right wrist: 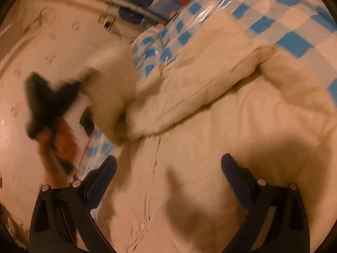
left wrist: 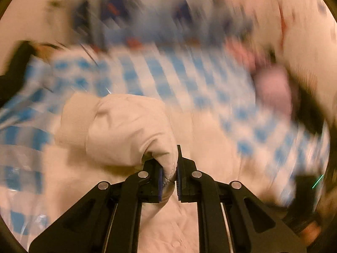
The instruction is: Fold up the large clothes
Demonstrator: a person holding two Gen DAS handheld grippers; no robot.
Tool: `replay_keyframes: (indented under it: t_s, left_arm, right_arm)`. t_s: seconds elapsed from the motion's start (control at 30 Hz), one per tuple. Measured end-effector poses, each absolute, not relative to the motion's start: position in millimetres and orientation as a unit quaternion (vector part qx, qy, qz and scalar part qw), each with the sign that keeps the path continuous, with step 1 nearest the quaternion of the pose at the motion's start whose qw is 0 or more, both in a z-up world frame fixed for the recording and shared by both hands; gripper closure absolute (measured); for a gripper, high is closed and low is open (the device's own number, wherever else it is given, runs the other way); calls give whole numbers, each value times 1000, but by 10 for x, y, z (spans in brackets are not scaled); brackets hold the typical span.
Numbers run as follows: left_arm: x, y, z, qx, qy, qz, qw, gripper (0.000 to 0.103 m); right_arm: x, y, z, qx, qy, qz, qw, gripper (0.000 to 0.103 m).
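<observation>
The cream padded jacket (right wrist: 210,126), soft, bulky and light, lies on the blue-checked cover (right wrist: 294,21); left hand-held gripper (left wrist: 169,175) pinches its sleeve end, right hand-held gripper (right wrist: 168,168) gapes empty above its front.

A home: blue-checked plastic cloth (right wrist: 294,40) on a table, patterned wallpaper (right wrist: 42,48).

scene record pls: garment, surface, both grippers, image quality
garment: cream padded jacket, spread out, part folded over itself
surface: blue-and-white checked sheet under the jacket
left gripper: shut on a jacket sleeve, sleeve end bunched between the pads
right gripper: open, over the jacket front, nothing between the fingers
image quality: left wrist view heavily motion-blurred; right wrist view mostly sharp
</observation>
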State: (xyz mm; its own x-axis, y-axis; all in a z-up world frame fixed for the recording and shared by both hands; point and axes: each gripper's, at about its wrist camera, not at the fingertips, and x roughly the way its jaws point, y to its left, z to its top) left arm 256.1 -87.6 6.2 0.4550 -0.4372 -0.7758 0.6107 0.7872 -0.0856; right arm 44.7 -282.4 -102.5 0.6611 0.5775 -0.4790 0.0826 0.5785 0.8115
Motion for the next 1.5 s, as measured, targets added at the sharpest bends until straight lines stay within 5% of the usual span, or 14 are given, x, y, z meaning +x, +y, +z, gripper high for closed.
replay_keyframes:
  t_s: [0.1,0.17,0.33,0.53,0.73,0.87,1.03,1.27,1.43,1.5]
  left_arm:
    - [2454,-1242,-804,200,493,-300,792,93]
    - [2345,-1281,-921,214,491,-298,790,90]
    - [2241,-975,-493,142,483,-370,781,59]
    - [2265,-567,78,78,429,-395,808,36]
    - [2537,-1,307,2,405,-310,861,25]
    - [2819,556,104,-109,415,-258,866,24]
    - [3053,766,-453,-130,488,-211,837,24]
    - [2701,872,-182,-100,431,-218,870,19]
    - [2795,1025,-317,-129,444,-211,861,15]
    - [2980,958,-624,-107,496,-194,840,15]
  right_arm:
    - [421,-3016,-1020,460,371,138,795,8]
    - [404,-3104,-1016,469,366,132,793,8]
    - [442,-3109,-784,403,357,98,837,8]
    - [456,-2792,-116,245,284,81,923,7]
    - [1370,-1932,111,70,324,70,941,7]
    - [2138,-1610,-309,-21,406,13,914,7]
    - [1654,-2662,-773,147,430,-94,886,7]
    - [518,-3514,-842,333,333,-106,876,7]
    - [759,-3104,-523,294,284,-5,913,7]
    - [1192,-2808,-684,234,369,26,899,7]
